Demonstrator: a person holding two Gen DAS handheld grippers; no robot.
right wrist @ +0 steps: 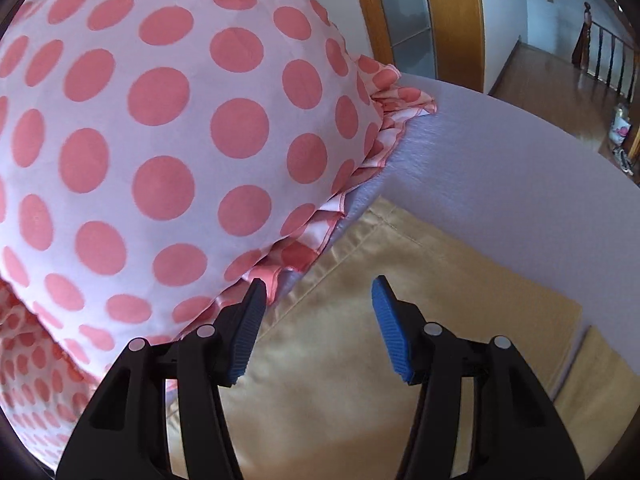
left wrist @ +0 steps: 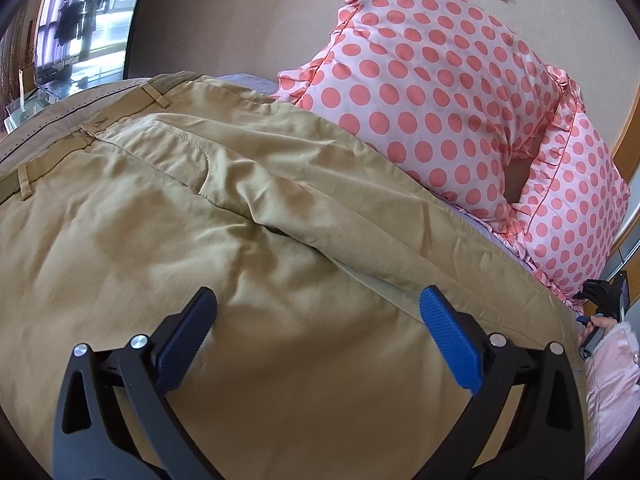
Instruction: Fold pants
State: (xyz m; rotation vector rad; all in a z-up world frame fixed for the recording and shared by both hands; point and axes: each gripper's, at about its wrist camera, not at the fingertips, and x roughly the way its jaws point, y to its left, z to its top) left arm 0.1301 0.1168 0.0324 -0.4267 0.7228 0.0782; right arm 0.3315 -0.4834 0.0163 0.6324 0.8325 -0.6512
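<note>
Tan pants (left wrist: pixel 248 208) lie spread flat on the bed, waistband at the far left, legs running to the right. My left gripper (left wrist: pixel 318 300) is open just above the seat and thigh area, holding nothing. In the right wrist view the leg hems (right wrist: pixel 420 300) lie flat on the lilac sheet. My right gripper (right wrist: pixel 318 292) is open over the hem end and holds nothing; its left finger is close to the pillow's frill. The right gripper also shows at the far right of the left wrist view (left wrist: pixel 604 300).
Two pink polka-dot pillows (left wrist: pixel 440 92) lean on the headboard right behind the pants; one fills the left of the right wrist view (right wrist: pixel 160 140). The lilac bed sheet (right wrist: pixel 500 168) ends at the bed edge, with a wooden floor (right wrist: pixel 560 92) beyond. A window (left wrist: pixel 80 20) is far left.
</note>
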